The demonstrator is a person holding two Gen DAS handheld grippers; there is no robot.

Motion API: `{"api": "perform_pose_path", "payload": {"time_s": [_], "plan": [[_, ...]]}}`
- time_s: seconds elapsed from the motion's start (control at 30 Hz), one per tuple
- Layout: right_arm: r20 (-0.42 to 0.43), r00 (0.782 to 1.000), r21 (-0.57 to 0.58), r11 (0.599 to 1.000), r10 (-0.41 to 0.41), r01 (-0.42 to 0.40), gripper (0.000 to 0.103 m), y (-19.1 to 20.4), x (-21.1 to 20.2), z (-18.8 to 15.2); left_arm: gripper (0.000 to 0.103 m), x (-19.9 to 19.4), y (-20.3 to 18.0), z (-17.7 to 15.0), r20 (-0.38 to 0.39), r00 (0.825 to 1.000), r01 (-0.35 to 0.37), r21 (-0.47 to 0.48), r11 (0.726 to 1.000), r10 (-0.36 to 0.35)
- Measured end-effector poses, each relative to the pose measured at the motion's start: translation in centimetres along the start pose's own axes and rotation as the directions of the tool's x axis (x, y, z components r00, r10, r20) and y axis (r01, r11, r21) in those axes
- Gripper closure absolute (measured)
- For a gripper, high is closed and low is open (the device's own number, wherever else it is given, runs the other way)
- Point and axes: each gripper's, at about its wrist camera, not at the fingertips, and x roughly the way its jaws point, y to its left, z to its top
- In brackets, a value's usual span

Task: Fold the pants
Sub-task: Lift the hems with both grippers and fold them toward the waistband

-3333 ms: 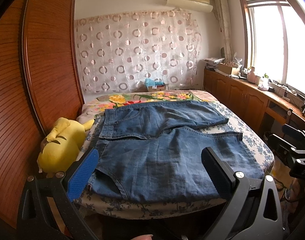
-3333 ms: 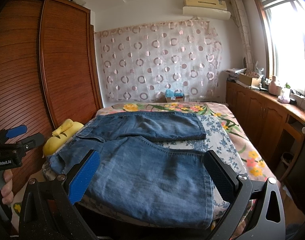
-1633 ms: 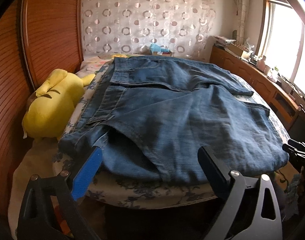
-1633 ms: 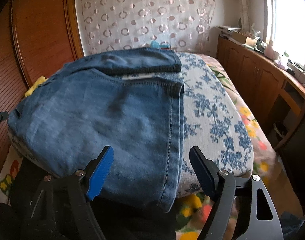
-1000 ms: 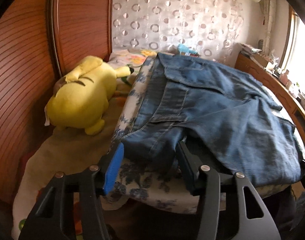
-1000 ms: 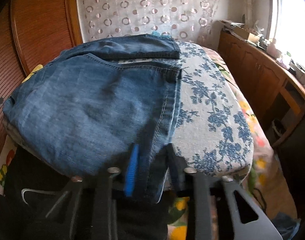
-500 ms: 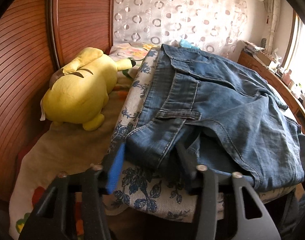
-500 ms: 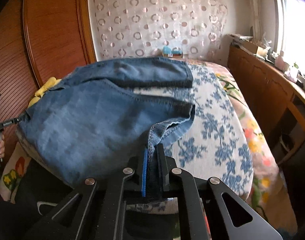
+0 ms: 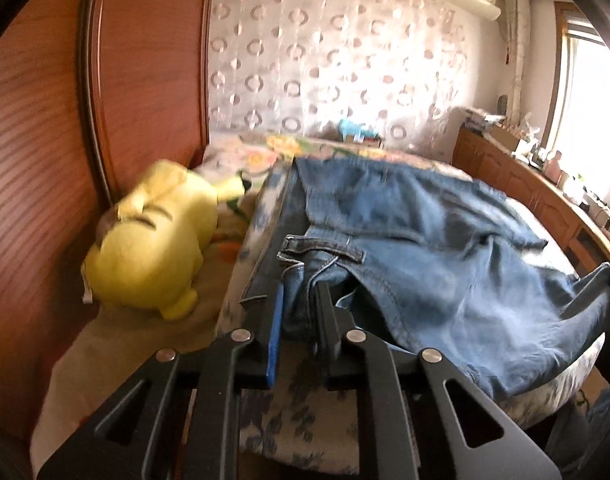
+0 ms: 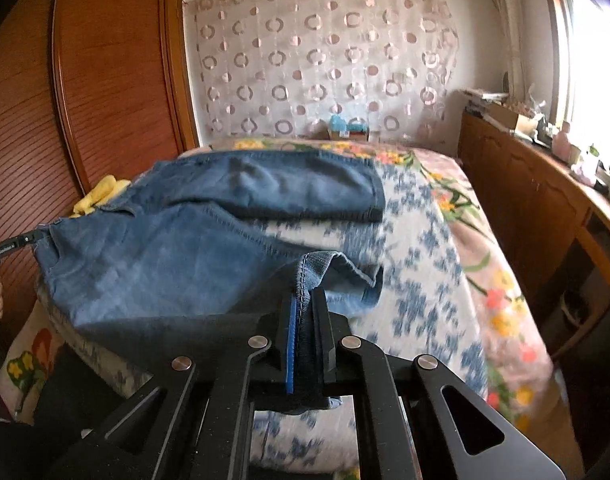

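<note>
Both tools have gone from wide open over the spread pants to clamped on denim, and the near edge of the pants (image 9: pixel 445 240) now rides up off the bed (image 10: pixel 417 248) where it lay flat before. From my left wrist view, the left tool (image 9: pixel 299 308) is pinched narrow on the waistband corner by the belt loop, with the fabric bunched between its blue pad and black finger. From my right wrist view, the right tool (image 10: pixel 305 316) is squeezed tight on the hem of the near leg, the stitched edge standing up between its fingers and the cuff curling over just beyond. Half a second ago the left tool's fingers were only closing around the waistband; now they grip it, and the corner is raised clear of the floral bedspread. The far leg lies flat across the bed, its hem toward the window side. Beside the bed on the wardrobe side, the yellow plush toy (image 9: pixel 153 240) sits where it was. Across the pants in my right view, the left tool (image 10: pixel 13 246) shows at the waist end, the denim stretched between the two grips.
</note>
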Motion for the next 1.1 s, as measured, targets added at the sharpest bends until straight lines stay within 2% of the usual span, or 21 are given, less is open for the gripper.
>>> {"api": "perform_pose_path", "payload": {"time_s": [0.23,0.4,0.63,0.83,0.87,1.0,1.1], "plan": [[0.06,0.998,-0.003,1.0,-0.004,0.004,0.097,-0.6,1.0,2.7,0.088,-0.2,-1.3,3.7,0.058,0.998,0.001,0.034,0.999,-0.003],[0.055,0.998,-0.027,1.0,-0.006,0.007,0.097,-1.0,3.2,4.0,0.088,0.9,-2.0,4.9,0.06,0.998,-0.004,0.046,0.999,0.001],[-0.038,0.999,-0.033,0.999,0.012,-0.013,0.097,-1.4,9.0,4.6,0.088,3.5,-2.9,5.5,0.035,0.999,-0.01,0.066,0.998,0.008],[-0.135,0.99,-0.013,0.998,0.052,-0.054,0.097,-1.3,14.7,4.7,0.088,5.3,-3.5,5.4,0.005,1.0,-0.008,0.077,0.997,0.008],[-0.142,0.988,-0.009,0.998,0.054,-0.056,0.095,-1.4,15.2,4.9,0.087,5.4,-3.7,5.4,0.002,1.0,-0.008,0.081,0.997,0.008],[-0.135,0.99,0.021,0.999,0.042,-0.04,0.067,-1.8,14.8,5.4,0.088,5.6,-4.0,5.5,0.001,1.0,0.0,0.089,0.996,0.0],[-0.121,0.992,0.052,0.998,0.048,-0.042,0.063,-2.0,12.9,4.6,0.088,5.5,-4.1,5.6,0.005,1.0,0.007,0.089,0.996,-0.007]]}}
